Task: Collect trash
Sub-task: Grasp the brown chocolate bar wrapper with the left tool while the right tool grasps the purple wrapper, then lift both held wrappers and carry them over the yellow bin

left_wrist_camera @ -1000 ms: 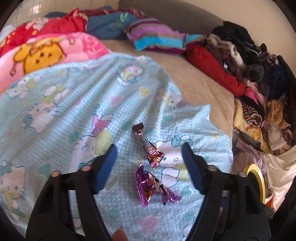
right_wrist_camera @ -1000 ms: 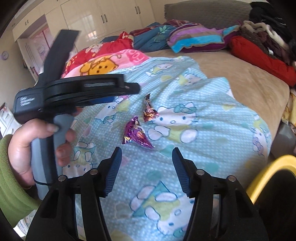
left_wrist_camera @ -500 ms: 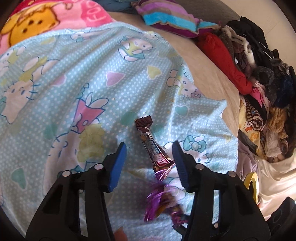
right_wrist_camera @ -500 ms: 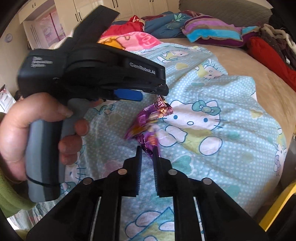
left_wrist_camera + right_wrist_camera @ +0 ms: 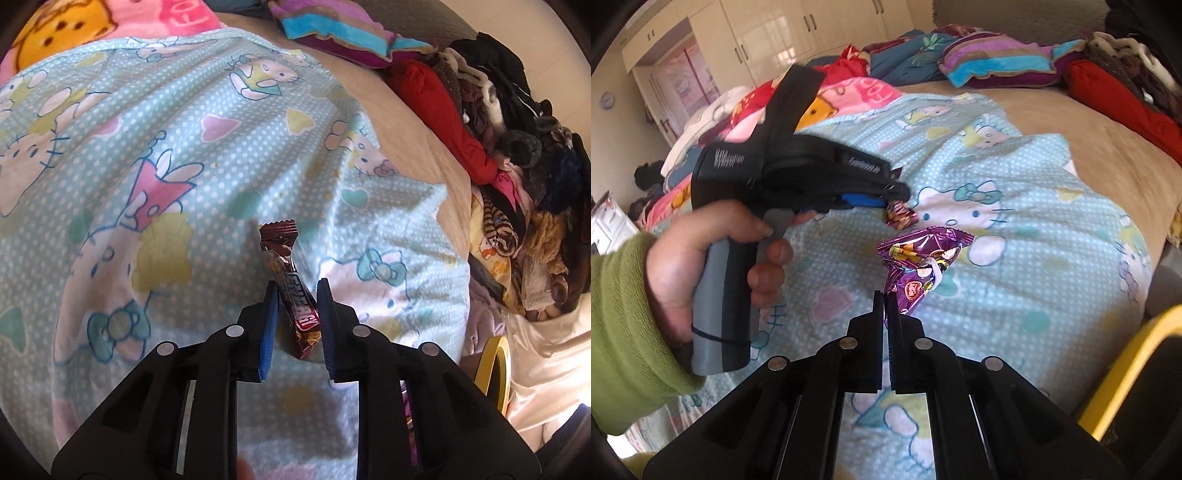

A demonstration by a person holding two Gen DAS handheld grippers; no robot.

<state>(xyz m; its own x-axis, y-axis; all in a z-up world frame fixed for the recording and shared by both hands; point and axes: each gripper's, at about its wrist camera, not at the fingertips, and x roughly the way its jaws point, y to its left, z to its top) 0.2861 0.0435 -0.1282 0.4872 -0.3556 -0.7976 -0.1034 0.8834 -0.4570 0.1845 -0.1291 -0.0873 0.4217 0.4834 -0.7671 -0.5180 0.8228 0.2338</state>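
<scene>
- In the left wrist view we see our left gripper (image 5: 298,310) with its blue-padded jaws closed in on both sides of a brown-and-red foil snack bar wrapper (image 5: 291,288); the pads sit against the wrapper's lower half, so we read it as gripped.
- The wrapper's crimped upper end sticks out past the fingertips over the light blue cartoon-cat printed blanket (image 5: 184,166); whether the bar is lifted clear of the cloth we cannot tell.
- From the right wrist view, the same left gripper (image 5: 897,201) shows side-on, held in a hand (image 5: 713,258) with a green fleece sleeve, the brown wrapper's end (image 5: 901,218) poking from its tip.
- Our right gripper (image 5: 885,301) has its jaws pressed nearly together, pinching the lower corner of a crinkled purple foil candy wrapper (image 5: 923,262).
- The purple wrapper stands up from the fingertips, above the blanket (image 5: 1015,258) and just below the left gripper's tip.
- A yellow curved rim (image 5: 1126,369) shows at the lower right edge of the right view, and again as a yellow rim (image 5: 493,365) at the right of the left view.
- A pile of mixed clothes (image 5: 517,147) lies along the far right side of the tan bed cover (image 5: 406,122), and a purple-and-turquoise striped pillow (image 5: 332,33) rests near the head.
</scene>
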